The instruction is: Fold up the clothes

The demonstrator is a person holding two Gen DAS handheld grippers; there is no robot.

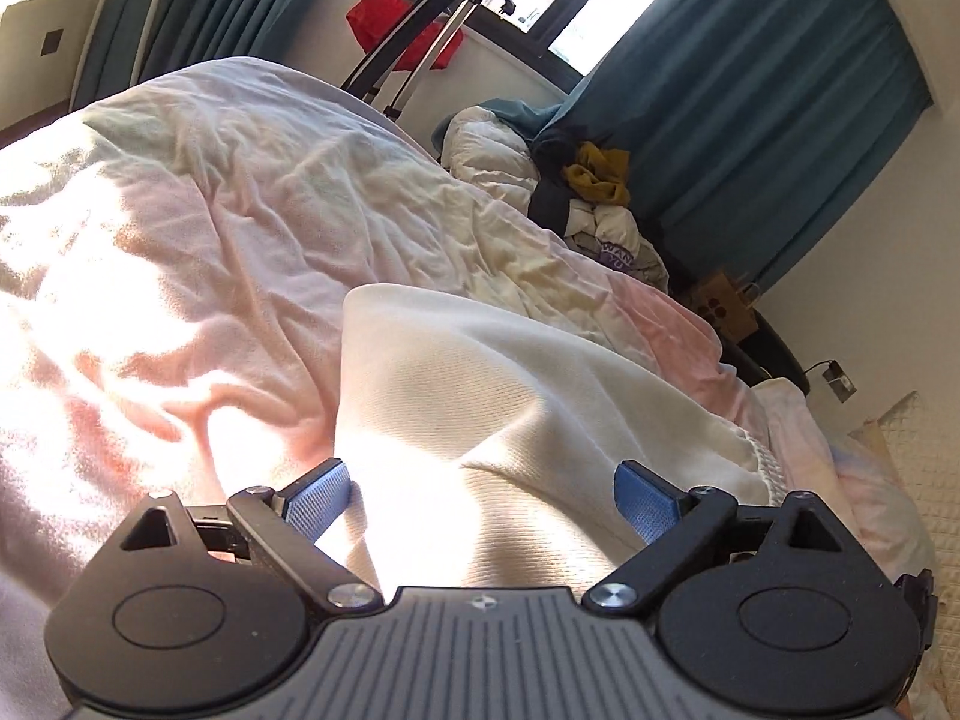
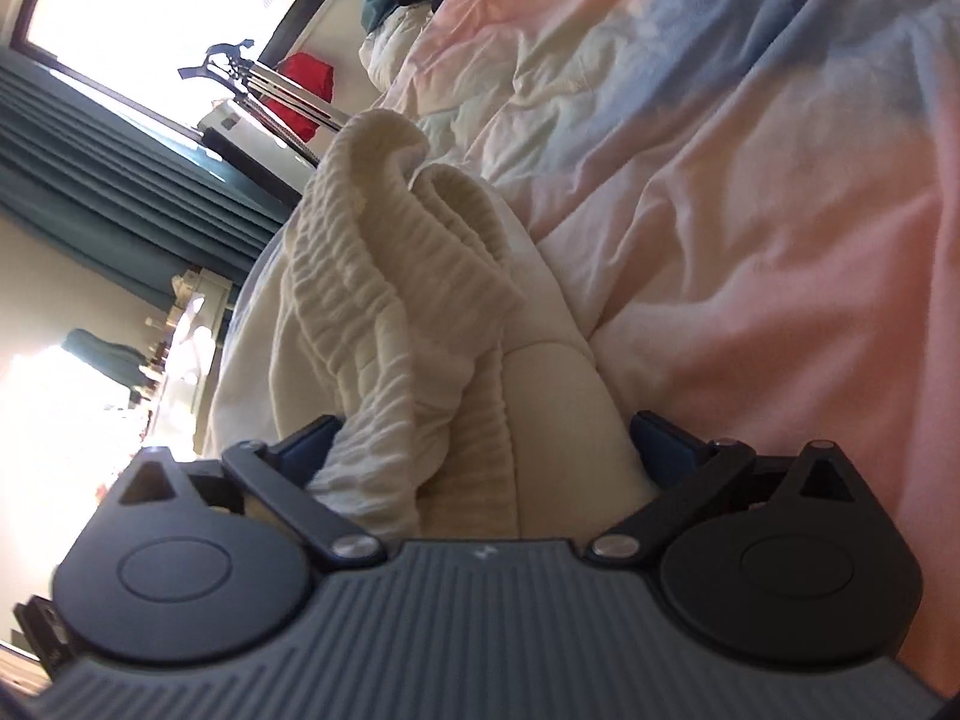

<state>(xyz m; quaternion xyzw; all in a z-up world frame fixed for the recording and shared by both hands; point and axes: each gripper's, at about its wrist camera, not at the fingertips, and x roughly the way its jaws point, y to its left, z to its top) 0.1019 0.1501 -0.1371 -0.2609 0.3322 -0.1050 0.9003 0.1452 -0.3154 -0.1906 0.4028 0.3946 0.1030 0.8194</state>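
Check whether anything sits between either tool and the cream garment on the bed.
Nothing visible does. The left tool stands open with the cream garment lying directly between its blue pads. The right tool is open too, the garment's ribbed waistband bunched right at its pads. Only the pink bedsheet lies around it.

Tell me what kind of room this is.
Most likely a bedroom: a bed with a rumpled pastel duvet, teal curtains at the window, and a heap of clothes at the far end of the bed.
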